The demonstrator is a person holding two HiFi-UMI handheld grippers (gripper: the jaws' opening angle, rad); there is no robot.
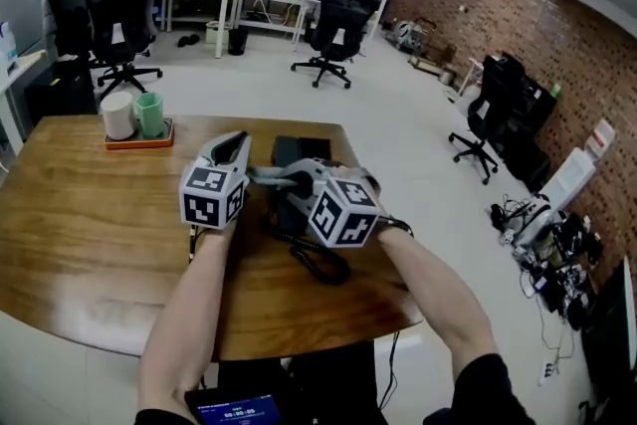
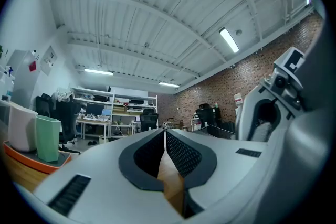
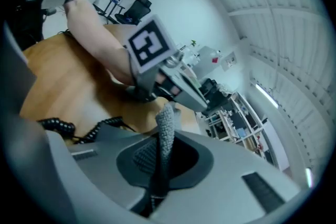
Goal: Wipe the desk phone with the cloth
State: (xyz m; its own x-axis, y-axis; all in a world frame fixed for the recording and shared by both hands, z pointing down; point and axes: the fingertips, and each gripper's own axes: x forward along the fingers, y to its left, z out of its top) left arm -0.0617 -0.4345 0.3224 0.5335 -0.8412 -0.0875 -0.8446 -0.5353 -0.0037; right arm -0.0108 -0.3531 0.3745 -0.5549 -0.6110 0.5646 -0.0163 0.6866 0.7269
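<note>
The black desk phone (image 1: 301, 154) lies on the wooden table (image 1: 90, 224), its coiled cord (image 1: 320, 264) trailing toward the near edge. My right gripper (image 1: 263, 176) reaches left across the phone and is shut on a grey knitted cloth (image 3: 167, 122), which sticks out past the jaws in the right gripper view (image 3: 160, 153). My left gripper (image 1: 239, 140) is just left of the phone, shut with nothing between its fingers (image 2: 165, 134). The phone's middle is hidden behind both marker cubes.
An orange tray (image 1: 139, 142) with a white cup (image 1: 117, 114) and a green cup (image 1: 150, 113) stands at the table's far left. Office chairs (image 1: 333, 25), desks and shelves fill the room beyond. The table's right edge runs close to the phone.
</note>
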